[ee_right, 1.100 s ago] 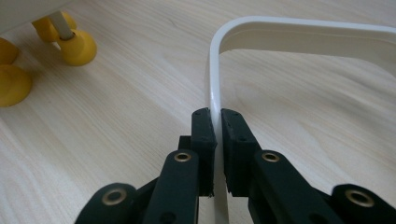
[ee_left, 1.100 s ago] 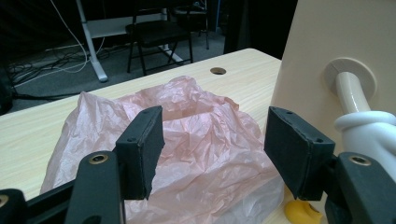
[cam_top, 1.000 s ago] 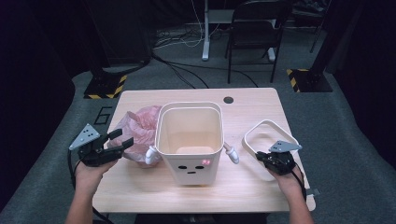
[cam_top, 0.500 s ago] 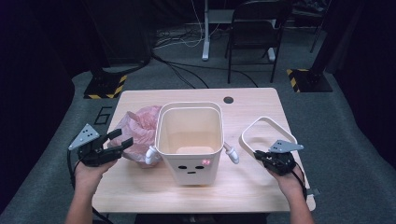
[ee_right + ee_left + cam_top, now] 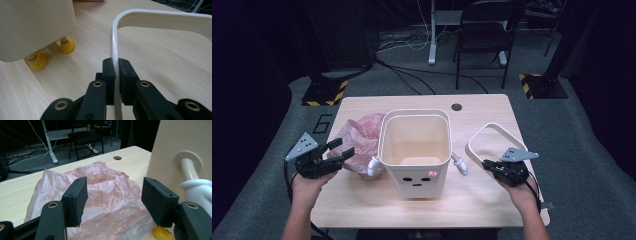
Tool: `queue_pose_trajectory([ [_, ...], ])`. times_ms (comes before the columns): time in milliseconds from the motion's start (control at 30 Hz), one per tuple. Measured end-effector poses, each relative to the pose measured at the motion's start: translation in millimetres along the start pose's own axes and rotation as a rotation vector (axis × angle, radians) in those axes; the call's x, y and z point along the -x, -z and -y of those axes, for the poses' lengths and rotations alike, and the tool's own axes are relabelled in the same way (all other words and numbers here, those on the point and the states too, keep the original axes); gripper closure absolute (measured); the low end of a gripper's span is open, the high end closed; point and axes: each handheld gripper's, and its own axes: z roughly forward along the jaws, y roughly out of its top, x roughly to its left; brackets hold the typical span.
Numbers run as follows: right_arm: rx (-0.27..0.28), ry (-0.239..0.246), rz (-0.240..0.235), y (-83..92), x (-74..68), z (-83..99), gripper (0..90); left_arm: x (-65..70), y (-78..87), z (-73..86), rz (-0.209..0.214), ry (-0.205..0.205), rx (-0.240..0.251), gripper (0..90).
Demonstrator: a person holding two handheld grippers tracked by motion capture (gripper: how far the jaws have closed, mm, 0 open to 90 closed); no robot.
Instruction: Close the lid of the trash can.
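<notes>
- High view, nearest the person: two forearms come in from the bottom edge, one hand on each gripper, both low over the front of the desk (image 5: 362, 200).
- At the near right, the right gripper (image 5: 116, 65) has its jaws pressed together on the thin edge of the white ring frame (image 5: 160, 18); the right gripper view shows the pads pinching that rim from both sides.
- The frame lies to the right of the bin, its far end tilted toward the desk's right edge, with the pinched edge at its near end.
- At the near left, the left gripper (image 5: 113, 200) has its jaws spread wide with nothing between them, pointing at the pink plastic bag (image 5: 105, 195).
- The bag sits crumpled on the desk just left of the bin, touching its side.
- The cream bin (image 5: 416, 145) stands upright mid-desk on yellow feet (image 5: 37, 60), a small face on its front and a white arm peg on each side.
- Farther back, a round hole (image 5: 456, 107) marks the desk near its far edge.
- Beyond the desk, a black chair (image 5: 484, 30) stands on grey floor.
</notes>
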Motion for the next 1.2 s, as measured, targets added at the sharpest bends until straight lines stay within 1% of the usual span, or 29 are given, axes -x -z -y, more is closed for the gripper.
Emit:
queue_pose_trajectory([
  [67,0.008,-0.005,-0.008,1.7,-0.9,-1.8,84.0,0.1,0.2,-0.1,0.000,0.000,0.001,37.4],
  [267,0.029,0.000,-0.017,5.9,-3.4,-7.5,84.0,0.3,0.2,-0.1,0.001,-0.003,0.001,37.5],
  [400,0.050,-0.001,-0.027,10.1,-4.1,-10.0,84.0,1.1,0.7,-0.4,0.000,0.003,0.004,37.6],
  [633,0.088,-0.007,-0.047,16.6,-4.9,-14.2,84.0,1.7,1.3,-1.0,-0.001,-0.004,0.005,37.7],
  [833,0.100,0.002,-0.060,18.5,-6.8,-16.9,84.0,1.8,1.3,-1.1,0.000,-0.004,0.006,37.7],
  [967,0.110,-0.001,-0.071,20.3,-7.8,-18.7,84.1,1.9,1.3,-1.4,0.000,-0.007,0.007,37.7],
  [1167,0.154,-0.013,-0.100,25.5,-7.4,-21.3,84.1,2.5,2.0,-1.5,-0.001,-0.008,0.012,38.3],
  [1200,0.161,-0.016,-0.106,26.7,-7.4,-21.7,84.1,2.8,2.1,-1.5,-0.002,-0.003,0.014,38.4],
])
